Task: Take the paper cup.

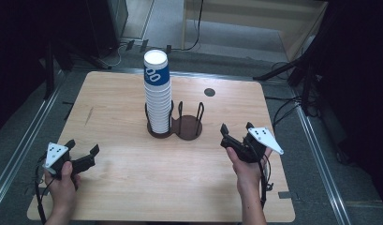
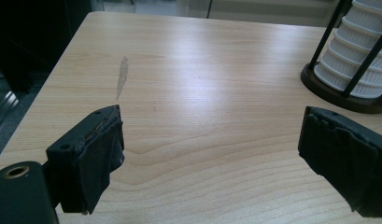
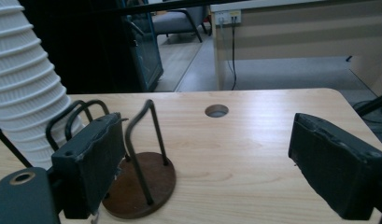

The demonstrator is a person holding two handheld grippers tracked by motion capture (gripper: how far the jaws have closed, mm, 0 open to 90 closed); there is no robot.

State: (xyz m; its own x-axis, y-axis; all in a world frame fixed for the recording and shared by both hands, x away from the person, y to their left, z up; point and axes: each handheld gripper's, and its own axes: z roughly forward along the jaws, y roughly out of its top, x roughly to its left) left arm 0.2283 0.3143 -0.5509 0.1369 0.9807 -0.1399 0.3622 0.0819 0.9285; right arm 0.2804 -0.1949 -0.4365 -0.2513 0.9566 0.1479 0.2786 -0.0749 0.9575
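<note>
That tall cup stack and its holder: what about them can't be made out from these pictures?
- Cup stack: its top is cut off by the upper edge in both tool views; how many cups it holds is too fine to count in the high view.
- Blue print on the top cup: partly turned away in the high view, so unreadable.
- Holder: the base of its filled half is hidden by the cups; the left tool view cuts it at the right edge.

High view: above the person's side, looking forward and down over the whole counter [image 1: 133, 187].
Left gripper view: low, close to the counter, cup stack [image 2: 361, 51] ahead-right of the left gripper [image 2: 212, 158].
Right gripper view: low, cup stack ahead-left of the right gripper [image 3: 202, 163].
Shared: cup stack, cup holder [image 3: 142, 186].
</note>
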